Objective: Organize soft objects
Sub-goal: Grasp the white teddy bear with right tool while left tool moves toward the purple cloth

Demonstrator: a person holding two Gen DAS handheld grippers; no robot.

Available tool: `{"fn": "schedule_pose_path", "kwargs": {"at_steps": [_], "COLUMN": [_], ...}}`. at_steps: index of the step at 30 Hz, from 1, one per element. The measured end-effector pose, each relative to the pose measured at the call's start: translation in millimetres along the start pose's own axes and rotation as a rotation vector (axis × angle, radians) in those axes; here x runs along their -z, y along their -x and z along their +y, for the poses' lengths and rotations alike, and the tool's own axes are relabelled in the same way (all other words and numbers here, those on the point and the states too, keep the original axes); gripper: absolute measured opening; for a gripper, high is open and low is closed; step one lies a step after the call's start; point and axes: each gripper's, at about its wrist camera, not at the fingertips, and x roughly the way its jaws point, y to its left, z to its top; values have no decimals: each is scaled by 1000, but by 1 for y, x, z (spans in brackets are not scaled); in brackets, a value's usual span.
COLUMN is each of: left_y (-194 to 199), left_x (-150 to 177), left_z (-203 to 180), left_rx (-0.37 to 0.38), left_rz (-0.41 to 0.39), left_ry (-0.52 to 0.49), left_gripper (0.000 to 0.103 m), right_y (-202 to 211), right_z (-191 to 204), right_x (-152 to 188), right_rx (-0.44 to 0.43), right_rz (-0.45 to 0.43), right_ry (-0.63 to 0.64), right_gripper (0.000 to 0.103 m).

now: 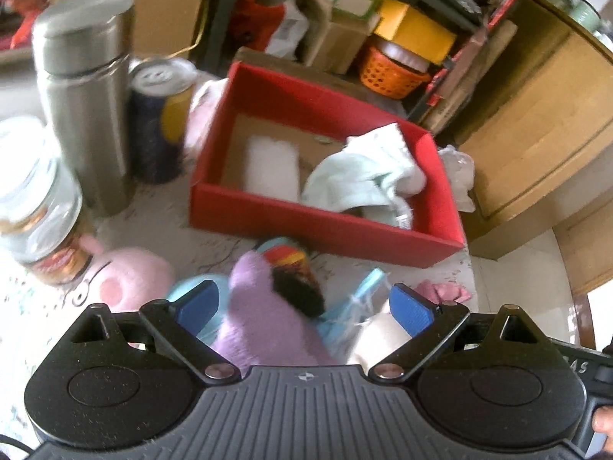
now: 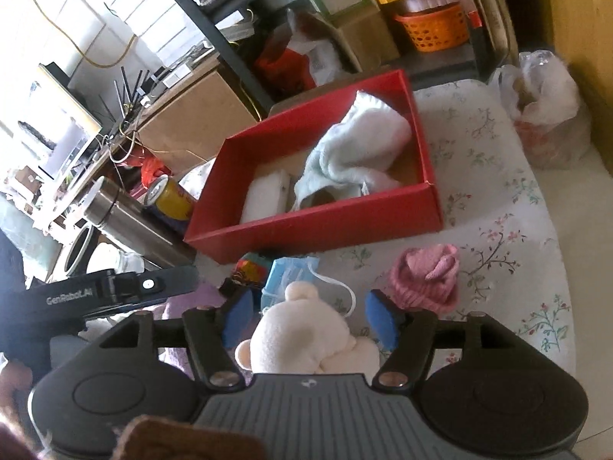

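Your right gripper [image 2: 308, 324] is standing open around the cream plush bear [image 2: 302, 337]; the blue pads aren't pressing on it, there's daylight on both sides, so nothing's held there. Left gripper [image 1: 304, 308] is open too, jaws either side of the purple plush [image 1: 264, 318]; that view's smeared, so I can't swear the left pad isn't brushing the fabric, but it doesn't look like a grip.

The red box [image 2: 314, 226] sits just past the pile, already holding a pale towel [image 2: 352, 149] and a white pad [image 2: 266, 191]; still out on the floral cloth are the pink knit hat [image 2: 427, 281], the blue mask pack [image 2: 287, 276] and a pink plush [image 1: 130, 280] by the glass jar [image 1: 42, 207].

I'd settle lower so the pads land on the fat middle of each toy, not an ear; close slowly, plush squashes and slips; keep clear of the steel flask [image 1: 84, 92] and can [image 1: 161, 115]; lift over the near wall, then drop in the bare corner.
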Motion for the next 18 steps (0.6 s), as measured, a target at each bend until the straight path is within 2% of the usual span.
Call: {"fn": "schedule_pose_path", "kwargs": {"at_steps": [3,5,9,12,18], "left_y": [-4,-2,8,11,15], "left_x": [3,3,1,3,7], "left_z": [4,4,13,16,12], "left_rx": [-2,-5,-6,-26,3], "left_rz": [18,14,-10,-10,-10], "left_ry": [-1,-16,16,8,7], "left_gripper": [92,92,92,92,92], "right_y": [-4,-8,-15,-24,-41], "right_z": [1,3,8,13,32], "right_x": [-4,-5,-4,3,21], "right_rx": [-9,-11,-4,12,48], "right_rz": [5,13,40,77,134], "right_ry": [-19,-20,10,61,211], "right_gripper": [41,41,42,46,52]}}
